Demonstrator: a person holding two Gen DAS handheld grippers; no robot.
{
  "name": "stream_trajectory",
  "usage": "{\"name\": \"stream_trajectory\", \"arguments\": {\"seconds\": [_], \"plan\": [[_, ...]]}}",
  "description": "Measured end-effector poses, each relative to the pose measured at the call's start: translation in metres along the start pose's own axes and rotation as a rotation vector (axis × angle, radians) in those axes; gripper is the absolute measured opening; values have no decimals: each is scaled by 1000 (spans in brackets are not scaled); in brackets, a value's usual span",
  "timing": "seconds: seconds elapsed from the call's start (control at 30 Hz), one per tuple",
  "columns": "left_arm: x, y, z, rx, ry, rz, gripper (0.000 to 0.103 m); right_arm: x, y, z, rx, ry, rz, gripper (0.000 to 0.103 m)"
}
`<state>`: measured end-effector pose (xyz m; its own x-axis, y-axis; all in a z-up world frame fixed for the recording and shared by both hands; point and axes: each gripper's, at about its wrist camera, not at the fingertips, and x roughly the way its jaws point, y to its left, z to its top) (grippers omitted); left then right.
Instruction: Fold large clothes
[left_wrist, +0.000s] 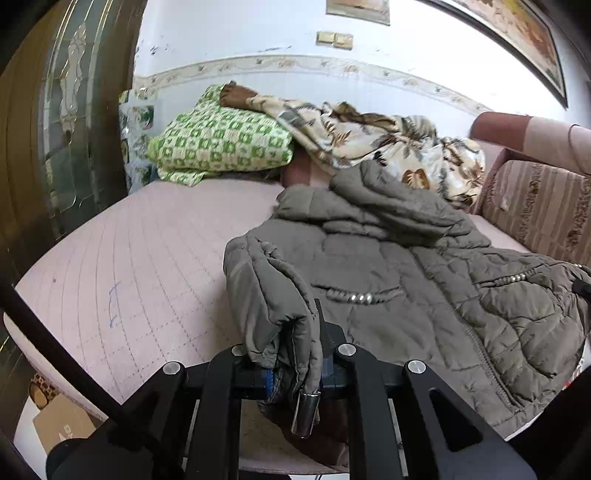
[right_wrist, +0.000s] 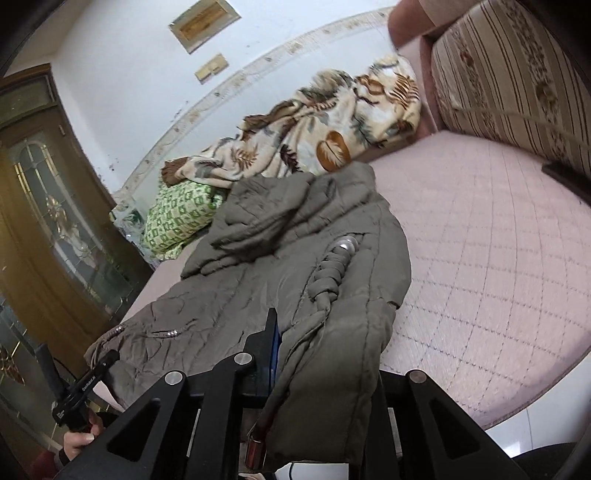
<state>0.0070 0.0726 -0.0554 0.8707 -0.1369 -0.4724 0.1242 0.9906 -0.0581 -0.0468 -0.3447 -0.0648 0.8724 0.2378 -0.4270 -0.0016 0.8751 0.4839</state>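
Note:
A grey-brown quilted hooded jacket lies front-up on the pink quilted bed, hood toward the wall. My left gripper is shut on the jacket's left bottom corner, with a metal cord end hanging below. My right gripper is shut on the jacket's right bottom corner, the fabric draped over its fingers. The left gripper also shows at the lower left of the right wrist view, at the jacket's other corner.
A green checked pillow and a leaf-print blanket lie at the head of the bed by the wall. A striped sofa cushion stands to the right. A dark wooden glass door is on the left. A cardboard box sits on the floor.

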Motion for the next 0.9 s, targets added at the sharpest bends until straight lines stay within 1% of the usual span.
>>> {"name": "stream_trajectory", "arguments": {"seconds": [0.07,0.2,0.33,0.4,0.5,0.6,0.9], "plan": [[-6,0,5,4,-11,-11,14,-7,4,3,-7,-9,9,15],[-14,7,19,-19,-22,-33,14,-18,5,13,1,-29,32,15],[-13,16,38,-44,-35,-42,14,-24,6,32,26,-50,77,15],[-12,18,50,-43,-59,-38,14,-25,9,42,36,-64,97,15],[-9,14,69,-31,-97,-33,15,-24,16,63,33,-94,112,15],[-3,10,95,-26,-141,-35,15,-20,21,85,30,-122,124,15],[34,2,166,-37,-212,-42,15,7,29,157,8,-182,132,15]]}}
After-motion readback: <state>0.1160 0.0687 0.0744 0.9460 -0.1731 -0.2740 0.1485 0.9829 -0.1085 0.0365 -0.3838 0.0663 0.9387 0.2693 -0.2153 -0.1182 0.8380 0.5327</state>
